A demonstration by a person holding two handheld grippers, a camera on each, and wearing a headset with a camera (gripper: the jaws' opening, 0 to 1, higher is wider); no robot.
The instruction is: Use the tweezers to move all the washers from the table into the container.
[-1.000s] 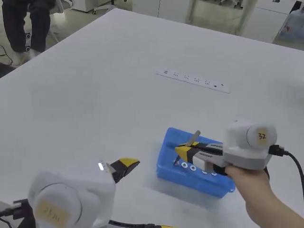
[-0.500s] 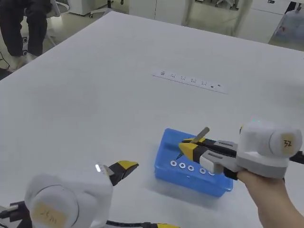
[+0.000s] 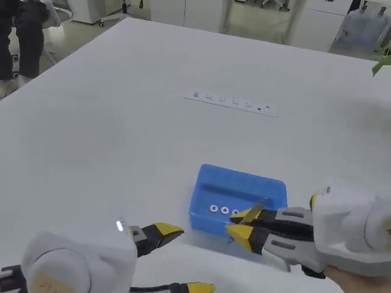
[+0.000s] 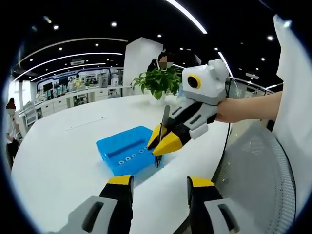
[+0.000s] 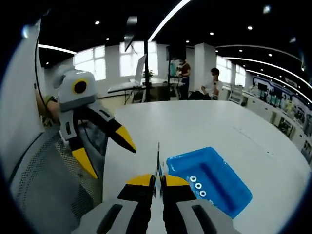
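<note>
washers (image 3: 224, 210) lie in a row inside the blue bin (image 3: 241, 174). right gripper (image 3: 238, 223), clamped on tweezers (image 3: 255, 210), hovers at its near edge; left gripper (image 3: 183, 259) gapes, idle. drop-off looks done; next, scan the table (image 3: 122, 122) for strays.

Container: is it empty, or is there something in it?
Not empty. A row of washers lies on the floor of the container, near one wall.
</note>
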